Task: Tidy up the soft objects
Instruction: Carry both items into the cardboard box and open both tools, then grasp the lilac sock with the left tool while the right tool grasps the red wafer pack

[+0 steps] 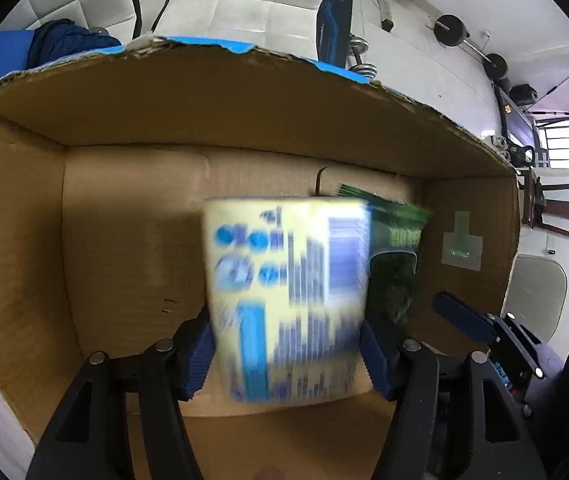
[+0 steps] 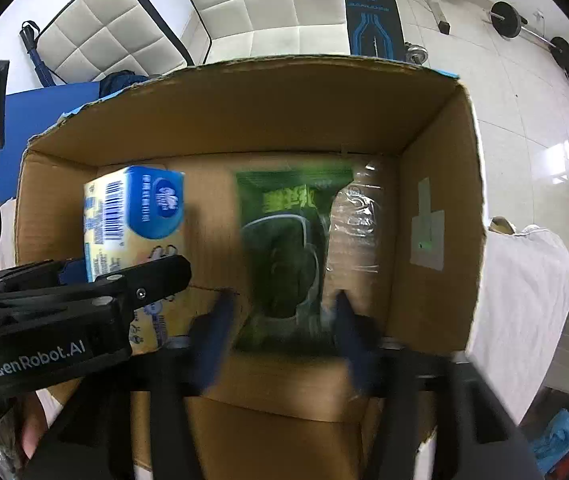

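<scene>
My left gripper [image 1: 286, 354] is shut on a yellow and blue tissue pack [image 1: 288, 296] and holds it inside the open cardboard box [image 1: 36, 208]. The pack also shows at the left in the right wrist view [image 2: 132, 216], with the left gripper [image 2: 124, 292] clamped on it. My right gripper [image 2: 280, 344] has its blue fingers on both sides of a green plastic packet [image 2: 288, 256] inside the box [image 2: 436, 152]; the view is blurred. The green packet shows behind the tissue pack in the left wrist view [image 1: 398, 248].
A white cloth-covered surface [image 2: 524, 300] lies right of the box. A blue mat [image 2: 36, 116] and a white padded cushion [image 2: 268, 8] lie beyond it. A weight bench [image 2: 372, 8] and barbells [image 2: 508, 20] stand on the tiled floor.
</scene>
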